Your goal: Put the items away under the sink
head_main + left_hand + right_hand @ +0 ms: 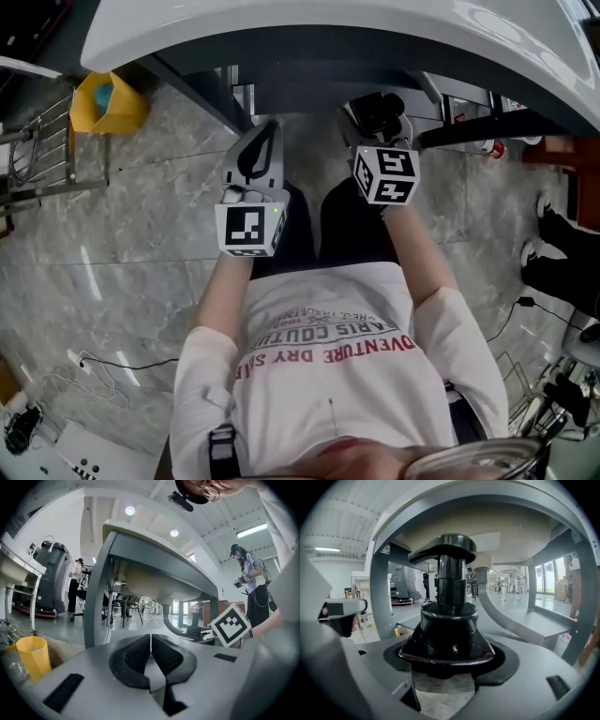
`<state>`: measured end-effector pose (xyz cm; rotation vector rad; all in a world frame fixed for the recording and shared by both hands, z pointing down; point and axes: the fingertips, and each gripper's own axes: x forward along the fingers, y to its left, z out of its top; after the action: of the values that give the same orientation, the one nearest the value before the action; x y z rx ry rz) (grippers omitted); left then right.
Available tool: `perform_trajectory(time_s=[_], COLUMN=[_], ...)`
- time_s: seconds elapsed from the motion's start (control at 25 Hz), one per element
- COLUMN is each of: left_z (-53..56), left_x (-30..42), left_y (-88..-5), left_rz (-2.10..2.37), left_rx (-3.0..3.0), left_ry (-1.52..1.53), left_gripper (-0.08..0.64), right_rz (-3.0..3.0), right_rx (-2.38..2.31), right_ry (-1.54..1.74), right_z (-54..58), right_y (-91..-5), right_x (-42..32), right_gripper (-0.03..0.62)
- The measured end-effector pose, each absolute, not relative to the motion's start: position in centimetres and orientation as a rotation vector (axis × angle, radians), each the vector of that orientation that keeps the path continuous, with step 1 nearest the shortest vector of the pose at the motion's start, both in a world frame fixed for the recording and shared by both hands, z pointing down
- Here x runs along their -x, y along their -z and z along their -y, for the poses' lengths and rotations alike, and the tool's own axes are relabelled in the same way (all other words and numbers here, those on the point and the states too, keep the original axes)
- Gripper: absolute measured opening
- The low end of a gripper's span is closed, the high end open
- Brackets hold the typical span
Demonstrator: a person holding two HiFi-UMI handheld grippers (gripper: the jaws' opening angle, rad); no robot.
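The sink (394, 23) runs off the head view's top edge and hides the far floor beneath its bowl. The black item (449, 597) has its base sunk between the jaws of the right gripper (446, 662), so its foot cannot be seen. In the yellow bin (111, 108) at far left sits something blue, too small to tell, as is the red-and-white thing (489, 148) at far right, and a person's dark legs (562, 258) are cut off by the right edge.

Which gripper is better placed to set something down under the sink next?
Right. The right gripper is shut on a black pump-topped item and points beneath the sink basin. The left gripper is shut with nothing between its jaws.
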<state>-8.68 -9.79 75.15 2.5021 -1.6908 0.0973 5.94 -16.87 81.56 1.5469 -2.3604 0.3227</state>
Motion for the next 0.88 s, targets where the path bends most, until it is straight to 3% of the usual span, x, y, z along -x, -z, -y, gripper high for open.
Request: perform_trajectory(time_s=[0.88], left_z=[8.7], left_x=[8.0], left_y=[-78.2], left_rz=[1.621], left_rx=[-2.51], left_ry=[-0.129], left_gripper=[0.028], right_rz=[2.128], right_rx=[-1.725], right_ry=[-0.295], right_z=[28.4], right_y=[-82.8], right_x=[-4.9], right_gripper=[0.373])
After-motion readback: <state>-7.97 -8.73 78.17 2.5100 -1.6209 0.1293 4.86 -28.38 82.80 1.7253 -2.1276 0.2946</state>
